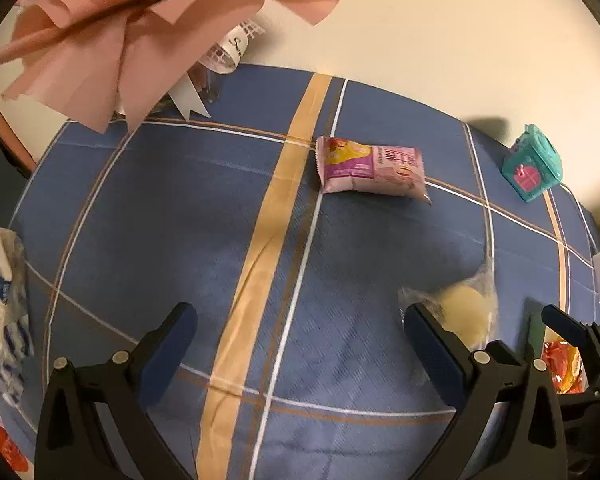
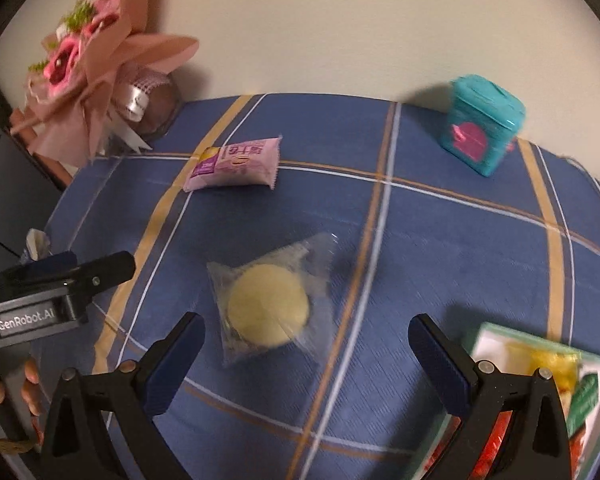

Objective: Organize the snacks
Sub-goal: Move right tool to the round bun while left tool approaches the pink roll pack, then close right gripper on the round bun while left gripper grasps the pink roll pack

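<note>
A pink snack packet (image 1: 370,170) (image 2: 236,162) lies on the blue checked tablecloth (image 1: 180,220) toward the far side. A round pale yellow cake in a clear wrapper (image 2: 269,308) (image 1: 466,312) lies nearer. My right gripper (image 2: 304,354) is open just short of the cake, its fingers wider than the wrapper. My left gripper (image 1: 300,344) is open over bare cloth, with the cake behind its right finger. In the left wrist view the right gripper's finger (image 1: 568,326) shows at the right edge. The left gripper's body (image 2: 56,280) shows at the left of the right wrist view.
A white box (image 2: 540,384) holding wrapped snacks sits at the near right. A teal box (image 2: 482,124) (image 1: 534,164) stands at the back right by the wall. A pink bouquet (image 2: 88,76) (image 1: 120,32) fills the back left corner. Blue-and-white packets (image 1: 4,300) lie at the left edge.
</note>
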The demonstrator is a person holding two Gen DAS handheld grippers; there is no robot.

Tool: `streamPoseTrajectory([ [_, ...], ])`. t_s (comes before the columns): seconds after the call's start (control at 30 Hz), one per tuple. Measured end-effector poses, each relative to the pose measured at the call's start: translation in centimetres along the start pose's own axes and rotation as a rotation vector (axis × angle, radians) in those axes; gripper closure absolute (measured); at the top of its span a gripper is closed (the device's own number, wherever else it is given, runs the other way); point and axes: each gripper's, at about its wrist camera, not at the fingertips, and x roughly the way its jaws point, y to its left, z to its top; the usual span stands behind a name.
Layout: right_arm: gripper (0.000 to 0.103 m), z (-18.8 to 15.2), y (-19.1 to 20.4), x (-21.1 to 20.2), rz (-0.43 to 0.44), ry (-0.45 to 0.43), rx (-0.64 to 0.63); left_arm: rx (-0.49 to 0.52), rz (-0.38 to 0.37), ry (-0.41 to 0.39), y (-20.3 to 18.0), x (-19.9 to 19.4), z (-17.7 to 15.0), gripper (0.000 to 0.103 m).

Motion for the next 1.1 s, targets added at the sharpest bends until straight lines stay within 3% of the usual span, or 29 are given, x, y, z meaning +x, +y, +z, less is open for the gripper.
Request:
streamPoseTrajectory([
  [0.43,0.001,0.6,1.5,4.9,0.018,0.09,-0.032,0.023,-0.016,0.044,1.2,2.9,1.1,0.0],
  [0.5,0.008,0.4,1.5,5.4,0.025,0.097,-0.035,0.022,-0.015,0.054,1.2,3.3,1.3,0.0],
  [0.57,0.026,0.5,1.4,6.0,0.059,0.11,-0.021,0.018,-0.03,0.051,0.9,3.5,2.1,0.0],
  [0.67,0.033,0.8,0.7,6.1,0.117,0.101,0.02,0.021,-0.079,0.027,-0.1,3.5,3.7,0.0],
  [0.83,0.039,1.4,-1.1,5.8,0.122,0.085,0.039,0.029,-0.097,-0.021,-2.4,3.9,7.1,0.0],
  [1.0,0.039,1.8,-2.4,5.4,0.102,0.077,0.013,0.022,-0.133,-0.003,-4.3,6.3,9.7,0.0],
  [1.1,0.039,1.8,-3.1,5.3,0.096,0.075,0.012,0.014,-0.089,0.019,-5.2,8.3,10.2,0.0],
])
